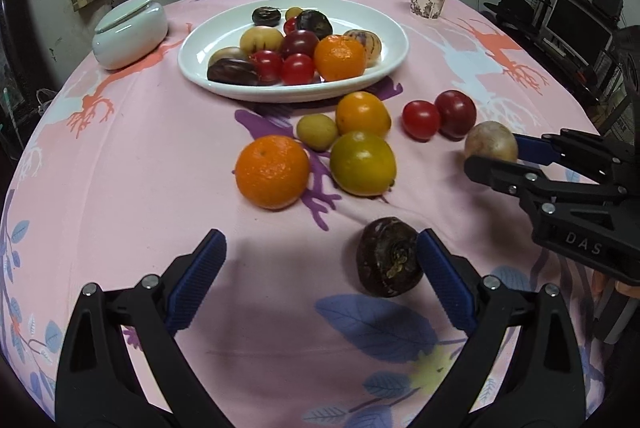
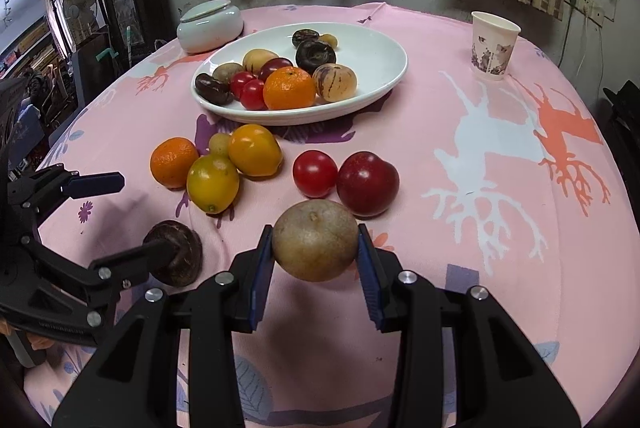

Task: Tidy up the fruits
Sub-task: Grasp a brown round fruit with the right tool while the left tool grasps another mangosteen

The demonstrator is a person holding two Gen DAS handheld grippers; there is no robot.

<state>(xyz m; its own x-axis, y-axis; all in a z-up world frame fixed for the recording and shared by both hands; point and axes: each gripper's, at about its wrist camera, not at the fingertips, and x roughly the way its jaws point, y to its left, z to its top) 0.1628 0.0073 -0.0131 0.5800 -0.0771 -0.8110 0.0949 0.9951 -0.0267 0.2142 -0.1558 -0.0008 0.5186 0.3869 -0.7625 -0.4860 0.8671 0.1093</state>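
The right gripper point(image 2: 316, 252), black with ribbed blue pads, was clamped on a round, matte brown fruit point(image 2: 315, 245) with a rough, speckled skin, held just above the surface point(image 2: 460, 156). The left gripper point(image 1: 320, 268) stood wide apart around a dark, wrinkled, flattened fruit point(image 1: 388, 262) lying on the pink printed cloth, its right pad just beside it. Beyond lay glossy red tomatoes point(image 2: 315, 173), smooth yellow citrus point(image 2: 213, 183) and a dimpled orange point(image 2: 173, 162). Farther off, an oval white ceramic plate point(image 2: 376, 56) held mixed fruits.
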